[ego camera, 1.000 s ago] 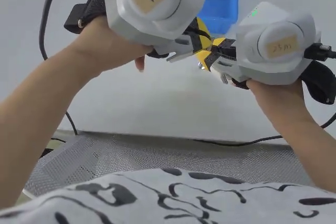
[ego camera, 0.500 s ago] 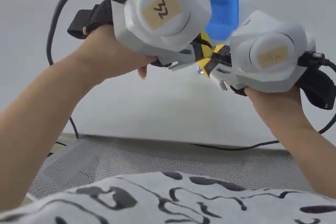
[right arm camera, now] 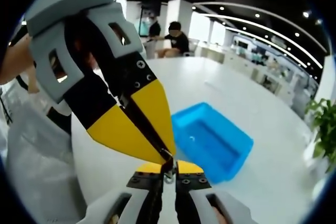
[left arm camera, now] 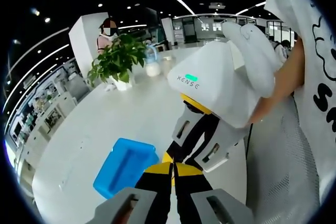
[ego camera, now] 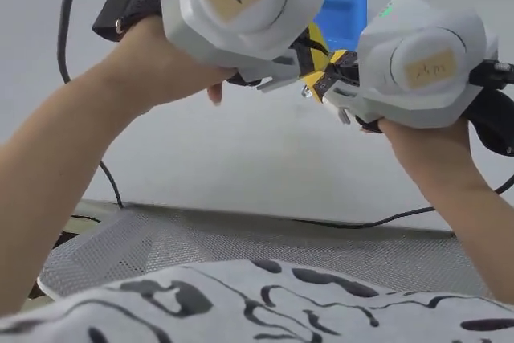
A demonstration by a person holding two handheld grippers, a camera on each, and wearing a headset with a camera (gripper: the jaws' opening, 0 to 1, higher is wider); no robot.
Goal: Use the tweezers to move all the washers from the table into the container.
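I had left hand (ego camera: pixel 165 70) and right hand (ego camera: pixel 418 138) raised and angled inward, so left gripper (left arm camera: pixel 173 169) and right gripper (right arm camera: pixel 169 171) met tip to tip, both with jaws pressed together. A small metal bit (right arm camera: pixel 168 178) sat at the contact point; I couldn't tell what it was. Blue container (right arm camera: pixel 210 140) lay on the table (right arm camera: pixel 252 93) beyond the tips.

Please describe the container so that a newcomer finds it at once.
Start from the wide white table. Just past the yellow fingers lies the container, an open rectangular tray. Its bright blue colour sets it apart from the white top.
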